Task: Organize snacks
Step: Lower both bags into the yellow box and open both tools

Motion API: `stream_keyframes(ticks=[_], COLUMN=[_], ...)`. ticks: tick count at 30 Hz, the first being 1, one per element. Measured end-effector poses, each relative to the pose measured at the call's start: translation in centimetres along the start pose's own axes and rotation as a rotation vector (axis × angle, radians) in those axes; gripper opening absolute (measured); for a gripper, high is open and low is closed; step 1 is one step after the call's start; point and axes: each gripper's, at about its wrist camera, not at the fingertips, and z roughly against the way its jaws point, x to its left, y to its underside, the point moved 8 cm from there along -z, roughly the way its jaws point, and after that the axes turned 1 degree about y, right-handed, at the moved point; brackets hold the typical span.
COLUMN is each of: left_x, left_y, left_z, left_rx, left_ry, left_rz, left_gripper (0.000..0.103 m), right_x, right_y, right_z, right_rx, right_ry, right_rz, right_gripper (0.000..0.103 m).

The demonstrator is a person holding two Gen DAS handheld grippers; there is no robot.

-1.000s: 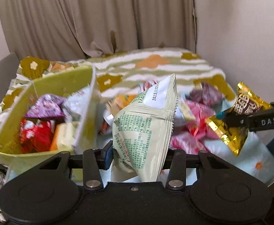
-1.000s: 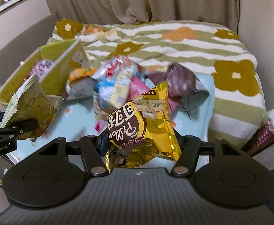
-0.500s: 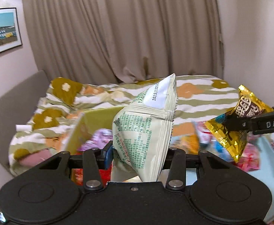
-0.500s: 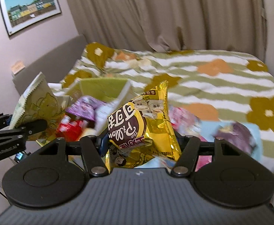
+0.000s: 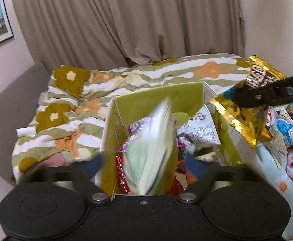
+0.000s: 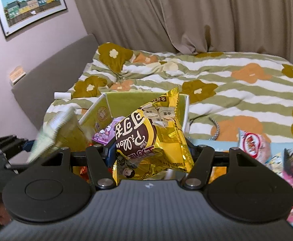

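Above the open green cardboard box, the left gripper has just spread its fingers wide, and the pale green crinkly packet, blurred, sits loose between them over the box. The right gripper pinches a glossy gold foil packet.

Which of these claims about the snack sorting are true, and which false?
1. The right tool grips a shiny gold foil snack packet. True.
2. The left tool clamps the pale green snack packet. False: its jaws have just opened wide; the blurred packet sits loose between them.
3. The yellow-green cardboard box is empty. False: it holds several packets.
4. The bed has a flowered, striped cover. True.
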Motion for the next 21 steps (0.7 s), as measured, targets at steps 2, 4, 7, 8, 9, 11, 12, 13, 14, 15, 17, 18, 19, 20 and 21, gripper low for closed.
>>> stream_keyframes(ticks=[2,4,7,8,9,11,12,13,14,15,17,18,19,20,21], left_x=[-0.2,-0.5,-0.3,-0.2,0.0,0.6,0.9,1.2,1.5,1.8,2.2,2.4,2.6,2.7,2.9], left_y=[0.4,0.7,1.1,1.2,1.0,0.5,0.1,-0.3,-0.5,-0.8,-1.1,-1.1,-1.1,-1.1,-1.1], left_z=[0.2,0.2,0.0,0.1,0.3,0.9,1.2,1.6,1.7,1.6,1.5,1.5,1.5,1.5,1.5], left_rx=[-0.018,-0.004,0.009,0.01,0.005,-0.018,-0.033,-0.046,-0.052,-0.054,-0.056,-0.054,-0.048,-0.044,-0.041], left_ry=[0.055,0.094,0.143,0.158,0.173,0.206,0.215,0.219,0.216,0.206,0.177,0.164,0.151,0.141,0.131], left_rz=[-0.018,-0.031,-0.015,-0.002,0.013,0.049,0.065,0.078,0.087,0.091,0.097,0.101,0.11,0.118,0.128], left_gripper=[0.103,0.103,0.103,0.103,0.103,0.103,0.103,0.103,0.103,0.103,0.103,0.103,0.103,0.103,0.103], right_x=[0.4,0.6,0.6,0.6,0.6,0.6,0.6,0.4,0.4,0.3,0.6,0.8,1.0,1.2,1.6], right_y=[0.3,0.7,1.3,1.4,1.5,1.7,1.6,1.5,1.4,1.3,1.2,1.1,1.1,1.0,0.9], right_z=[-0.7,-1.1,-1.8,-2.0,-2.2,-2.2,-2.2,-2.3,-2.4,-2.5,-2.5,-2.8,-3.0,-3.2,-3.5], right_rx=[0.01,0.02,0.039,0.044,0.05,0.058,0.061,0.063,0.064,0.065,0.068,0.07,0.071,0.072,0.074], right_ry=[0.022,0.046,0.082,0.094,0.104,0.12,0.127,0.133,0.136,0.133,0.118,0.108,0.098,0.088,0.072], right_rz=[-0.016,-0.03,-0.053,-0.058,-0.06,-0.059,-0.054,-0.05,-0.048,-0.049,-0.053,-0.052,-0.048,-0.045,-0.043], right_gripper=[0.077,0.077,0.077,0.077,0.077,0.077,0.077,0.077,0.077,0.077,0.077,0.077,0.078,0.078,0.078])
